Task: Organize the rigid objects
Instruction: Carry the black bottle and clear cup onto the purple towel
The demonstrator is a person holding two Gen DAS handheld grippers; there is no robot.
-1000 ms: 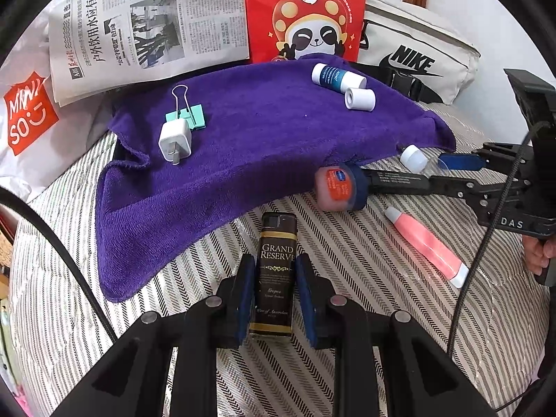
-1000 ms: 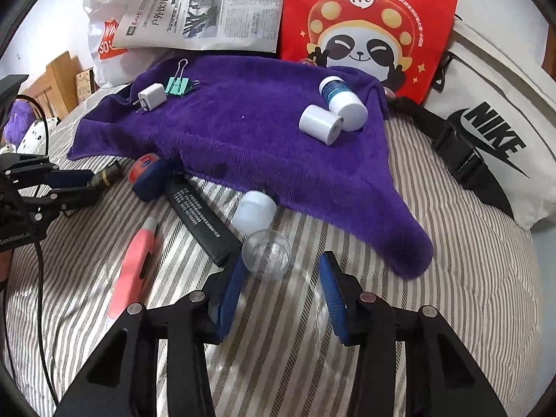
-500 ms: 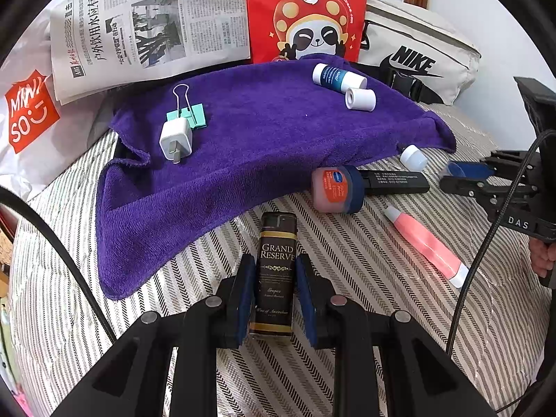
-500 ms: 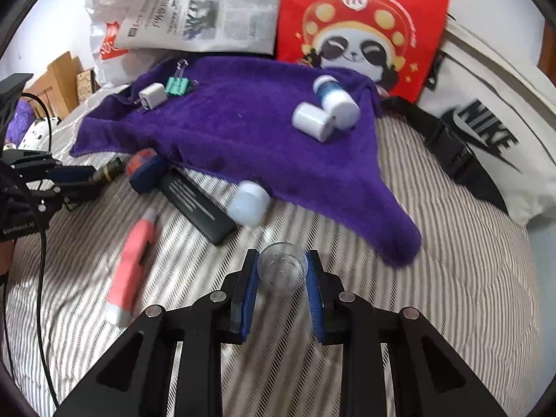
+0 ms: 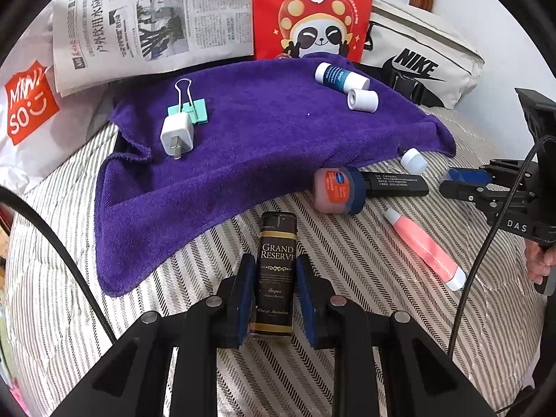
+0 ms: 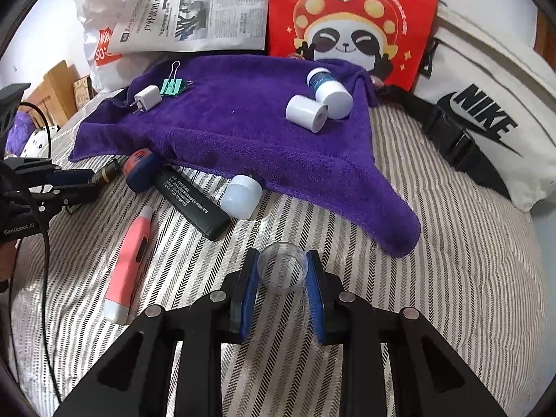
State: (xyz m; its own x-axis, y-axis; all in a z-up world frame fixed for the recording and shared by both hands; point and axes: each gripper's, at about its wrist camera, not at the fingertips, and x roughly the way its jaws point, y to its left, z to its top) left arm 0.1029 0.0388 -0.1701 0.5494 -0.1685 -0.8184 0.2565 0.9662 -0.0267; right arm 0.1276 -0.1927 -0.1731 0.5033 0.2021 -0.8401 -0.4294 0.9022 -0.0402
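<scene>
My left gripper (image 5: 274,278) is shut on a black "Grand Reserve" lighter (image 5: 277,271), just in front of the purple towel (image 5: 243,132). My right gripper (image 6: 282,274) is shut on a clear plastic cup (image 6: 283,270) above the striped bedding. On the towel lie a white charger plug (image 5: 176,133), a green binder clip (image 5: 190,107), a blue-and-white bottle (image 5: 338,75) and a small white roll (image 5: 362,99). Beside the towel lie a red-and-blue jar (image 5: 338,190), a black bar (image 5: 396,184), a white cap (image 6: 242,196) and a pink tube (image 6: 130,260).
A newspaper (image 5: 153,21), a red panda bag (image 5: 312,10), a white Nike bag (image 5: 420,59) and a Miniso bag (image 5: 24,104) stand along the back. Striped bedding (image 6: 451,278) covers the surface. A black cable (image 5: 52,243) crosses the left side.
My right gripper has closed on the clear cup and drawn back toward the near right with it. My left gripper has kept hold of the lighter without moving.
</scene>
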